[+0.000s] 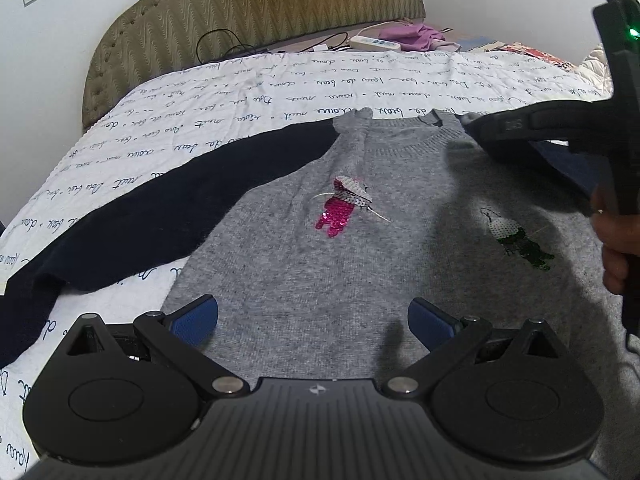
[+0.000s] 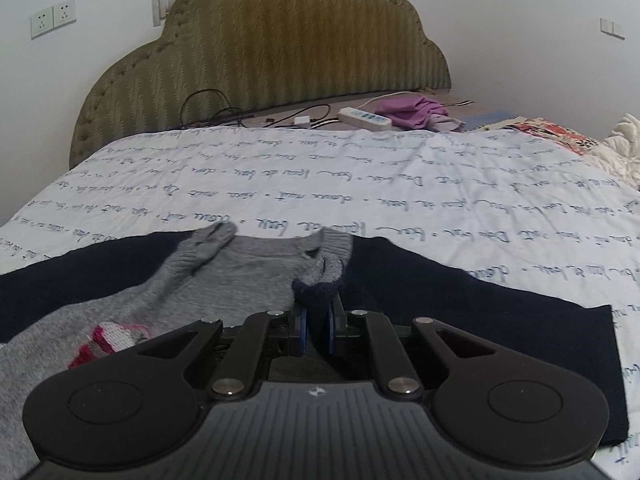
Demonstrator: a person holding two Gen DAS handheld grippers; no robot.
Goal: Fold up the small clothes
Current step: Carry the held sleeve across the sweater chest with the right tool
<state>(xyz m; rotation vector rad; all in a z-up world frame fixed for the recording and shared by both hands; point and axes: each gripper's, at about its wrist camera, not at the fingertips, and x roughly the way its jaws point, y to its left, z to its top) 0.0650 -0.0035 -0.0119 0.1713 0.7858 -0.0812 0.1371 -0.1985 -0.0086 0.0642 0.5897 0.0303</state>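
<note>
A small grey sweater (image 1: 320, 256) with navy sleeves lies face up on the bed, neck toward the headboard. It has a pink sequin figure (image 1: 338, 212) and a green one (image 1: 520, 240). My left gripper (image 1: 314, 320) is open and hovers low over the grey body. My right gripper (image 2: 315, 326) is shut on a pinch of the sweater's right shoulder (image 2: 320, 280), where grey meets navy. It also shows in the left wrist view (image 1: 552, 128). The right navy sleeve (image 2: 500, 320) lies spread out to the right.
The bed has a white quilt with script print (image 2: 360, 184). A padded olive headboard (image 2: 272, 48) stands behind. A power strip (image 2: 364, 117), cables and a purple cloth (image 2: 412, 112) lie by the headboard. Patterned bedding (image 2: 560, 132) is at the far right.
</note>
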